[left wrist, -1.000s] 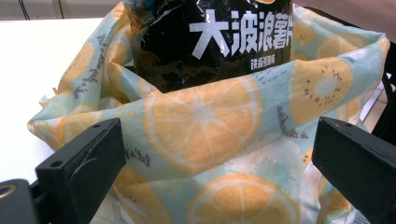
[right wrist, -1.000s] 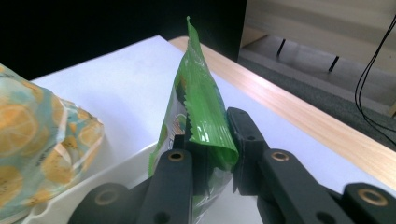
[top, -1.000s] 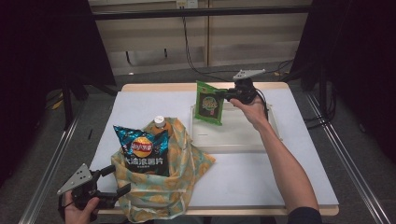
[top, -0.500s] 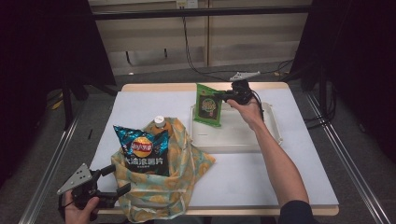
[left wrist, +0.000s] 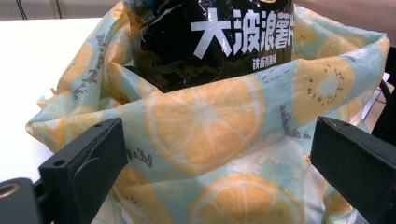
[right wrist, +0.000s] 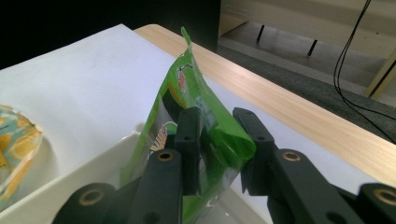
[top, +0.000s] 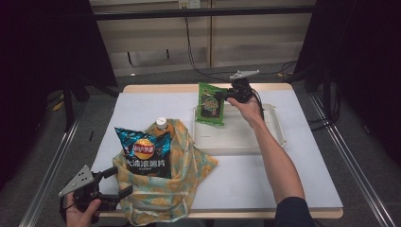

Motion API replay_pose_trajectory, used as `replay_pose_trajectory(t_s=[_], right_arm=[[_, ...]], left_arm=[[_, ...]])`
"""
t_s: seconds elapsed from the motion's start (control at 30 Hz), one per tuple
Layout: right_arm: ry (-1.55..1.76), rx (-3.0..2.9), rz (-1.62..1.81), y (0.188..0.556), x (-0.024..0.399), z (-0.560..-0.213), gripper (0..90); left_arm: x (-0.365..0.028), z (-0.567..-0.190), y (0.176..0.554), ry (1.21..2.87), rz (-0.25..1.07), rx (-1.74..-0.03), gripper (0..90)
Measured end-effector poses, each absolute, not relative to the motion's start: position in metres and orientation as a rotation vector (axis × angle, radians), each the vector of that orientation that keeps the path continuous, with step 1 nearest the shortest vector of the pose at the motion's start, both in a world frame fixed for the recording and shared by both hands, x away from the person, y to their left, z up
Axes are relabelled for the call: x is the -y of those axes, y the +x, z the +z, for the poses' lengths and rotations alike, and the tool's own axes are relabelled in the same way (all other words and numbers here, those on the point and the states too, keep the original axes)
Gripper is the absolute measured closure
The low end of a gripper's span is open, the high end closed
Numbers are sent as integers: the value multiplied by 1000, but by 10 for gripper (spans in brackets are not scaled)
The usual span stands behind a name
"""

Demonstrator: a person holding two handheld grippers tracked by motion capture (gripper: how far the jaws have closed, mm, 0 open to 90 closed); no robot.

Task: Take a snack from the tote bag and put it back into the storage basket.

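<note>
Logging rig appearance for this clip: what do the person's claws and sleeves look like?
Both the left claw and the right claw are black with two flat jaws showing bolt holes, and each carries a grey three-cornered plate. The right arm wears a dark sleeve.

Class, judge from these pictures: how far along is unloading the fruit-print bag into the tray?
Early, it seems. Done: nothing lies in the white tray yet. In hand: the right gripper holds the green snack packet upright at the tray, jaws just opening. Left: the blue chip bag and capped bottle stand in the fruit-print bag, by the open left gripper.
</note>
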State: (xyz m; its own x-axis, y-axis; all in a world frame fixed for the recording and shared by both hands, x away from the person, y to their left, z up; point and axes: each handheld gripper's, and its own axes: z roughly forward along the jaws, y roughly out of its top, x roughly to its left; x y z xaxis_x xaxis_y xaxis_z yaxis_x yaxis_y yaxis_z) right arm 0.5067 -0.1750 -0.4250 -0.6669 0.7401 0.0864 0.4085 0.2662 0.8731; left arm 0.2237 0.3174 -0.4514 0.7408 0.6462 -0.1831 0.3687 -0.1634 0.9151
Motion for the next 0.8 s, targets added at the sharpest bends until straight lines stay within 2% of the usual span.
replay_pose_trajectory(t_s=[0.13,0.4,0.43,0.47,0.57,0.8], right_arm=[[1107,-2205,1323,511,178,-435,609],[1149,-2194,1296,516,179,-443,527],[1156,-2188,1291,516,179,-443,474],[1156,-2188,1291,516,179,-443,474],[1198,-2174,1300,518,182,-443,378],[1217,-2146,1305,515,190,-438,261]], left_arm=[[-317,-452,224,1777,290,-793,36],[-318,-452,225,1780,287,-794,36],[-318,-452,225,1779,284,-794,36],[-318,-452,225,1780,283,-794,36],[-317,-453,226,1778,273,-790,36],[-317,-453,226,1781,264,-782,36]])
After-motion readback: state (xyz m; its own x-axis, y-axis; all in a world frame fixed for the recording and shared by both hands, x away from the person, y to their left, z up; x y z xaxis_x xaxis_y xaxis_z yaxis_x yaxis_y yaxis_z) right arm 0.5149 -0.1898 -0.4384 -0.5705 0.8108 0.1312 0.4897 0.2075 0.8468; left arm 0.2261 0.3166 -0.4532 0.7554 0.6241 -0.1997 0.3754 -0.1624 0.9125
